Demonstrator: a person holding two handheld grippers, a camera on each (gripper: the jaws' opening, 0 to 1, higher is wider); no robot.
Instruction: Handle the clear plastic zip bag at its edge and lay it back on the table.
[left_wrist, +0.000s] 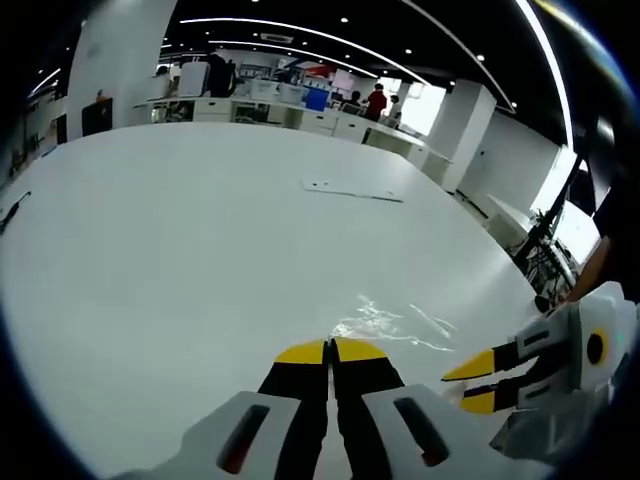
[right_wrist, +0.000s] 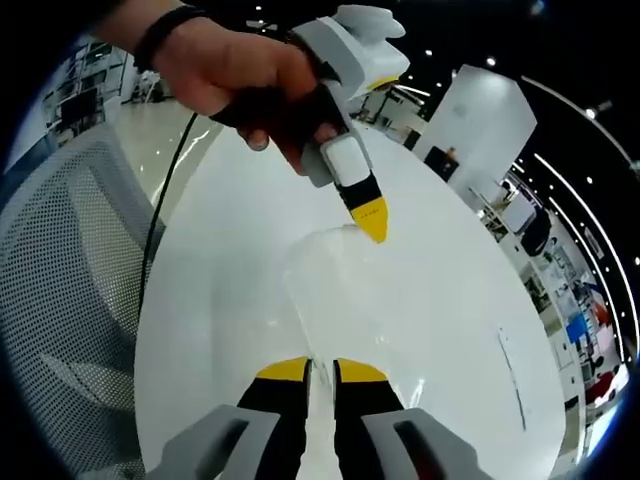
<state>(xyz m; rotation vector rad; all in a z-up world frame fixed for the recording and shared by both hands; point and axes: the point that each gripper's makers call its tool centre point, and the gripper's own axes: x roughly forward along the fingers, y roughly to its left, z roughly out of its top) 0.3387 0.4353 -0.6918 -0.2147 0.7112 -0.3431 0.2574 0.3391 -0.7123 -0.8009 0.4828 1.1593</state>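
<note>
The clear plastic zip bag (left_wrist: 392, 326) lies glinting on the white table (left_wrist: 180, 260), just past my left gripper (left_wrist: 330, 350). That gripper's yellow-tipped jaws are pressed together at the bag's near edge. In the right gripper view a hand holds the left gripper (right_wrist: 372, 222) from above, its tip at the far edge of the bag (right_wrist: 335, 285), which looks slightly raised there. My right gripper (right_wrist: 322, 371) points at the bag's near side, its jaws a narrow gap apart. It enters the left gripper view as the right gripper (left_wrist: 474, 385), low beside the bag.
A flat white sheet (left_wrist: 352, 190) lies farther out on the table. A grey mesh chair (right_wrist: 60, 280) and a black cable (right_wrist: 160, 230) sit off the table's edge. Desks, pillars and people stand in the background.
</note>
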